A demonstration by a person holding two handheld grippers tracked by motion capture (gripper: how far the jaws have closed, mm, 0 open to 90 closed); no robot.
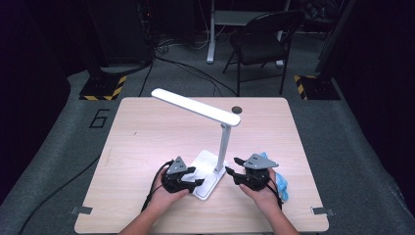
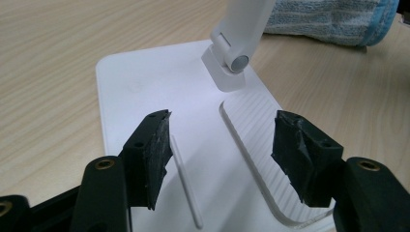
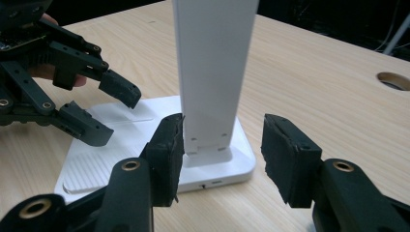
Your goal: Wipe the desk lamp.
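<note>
You have one white lamp (image 1: 210, 147) on the table (image 1: 147, 127), with its base near 6 o'clock. Your left gripper (image 1: 195, 177) is wide open over the base. Your right gripper (image 1: 231, 166) is wide open at the lamp's pole. One blue cloth (image 1: 282, 182) lies at 4 o'clock.

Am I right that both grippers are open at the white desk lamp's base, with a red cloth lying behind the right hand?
Not quite: the cloth is blue, as the high view shows. The rest holds: left gripper and right gripper are open at the desk lamp's base.
</note>
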